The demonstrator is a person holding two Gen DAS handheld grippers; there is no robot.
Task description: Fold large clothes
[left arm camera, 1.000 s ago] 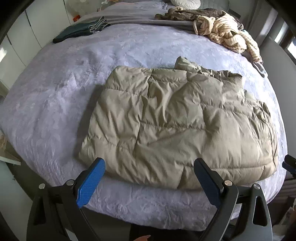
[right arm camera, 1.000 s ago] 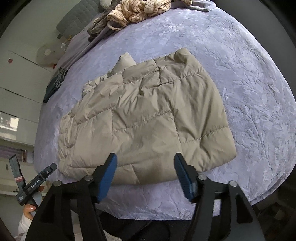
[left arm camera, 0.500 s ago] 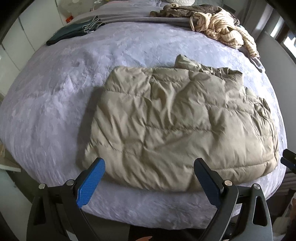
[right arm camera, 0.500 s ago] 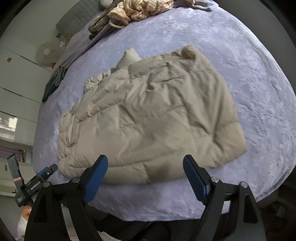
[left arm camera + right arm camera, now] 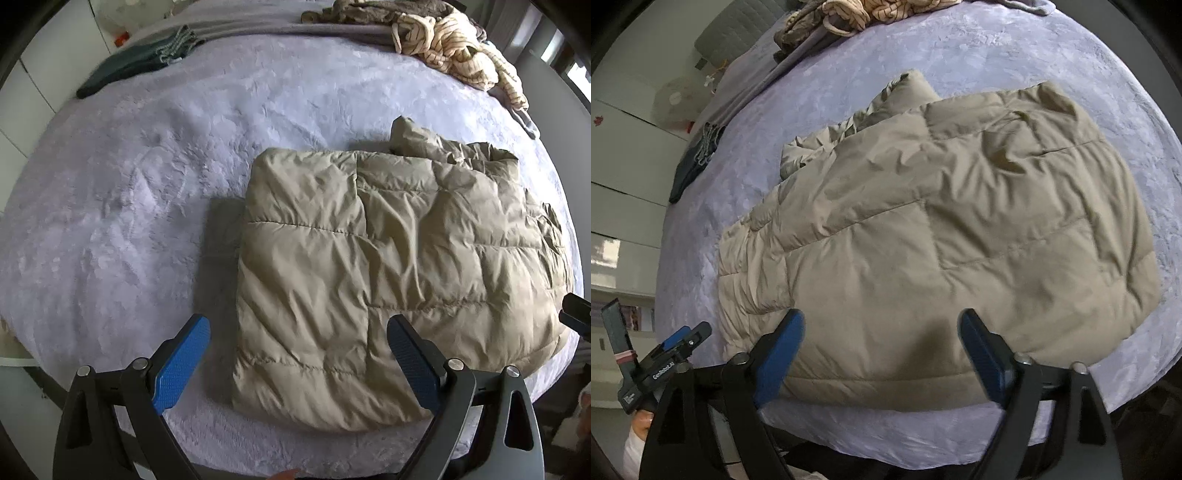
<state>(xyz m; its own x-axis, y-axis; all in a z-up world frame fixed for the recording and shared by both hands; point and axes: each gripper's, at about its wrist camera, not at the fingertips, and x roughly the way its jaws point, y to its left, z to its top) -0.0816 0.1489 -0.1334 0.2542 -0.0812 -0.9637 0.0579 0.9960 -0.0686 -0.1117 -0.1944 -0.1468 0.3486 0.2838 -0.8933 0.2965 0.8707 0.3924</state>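
The puffer jacket, beige and quilted, lies folded into a thick rectangle on the lavender bed cover, close to the near edge of the bed. In the left wrist view it fills the centre and the 3 o'clock side; a bit of collar or sleeve pokes out at its far edge, toward 12 o'clock. In the right wrist view the jacket takes up most of the middle.

The left tool hangs above the jacket's near left corner with its blue pads spread wide; the left pad is over bare cover, the right one over the fabric, and nothing is pinched. The right tool has just been opening its jaws and now stands wide too, both pads above the jacket's near hem, with only the flat fabric below them and no fold gripped.

At 12 to 1 o'clock in the left view, a heap of striped cream clothing sits at the far end of the bed. At 10 to 11 o'clock, a dark green folded garment lies near the white wardrobe doors.
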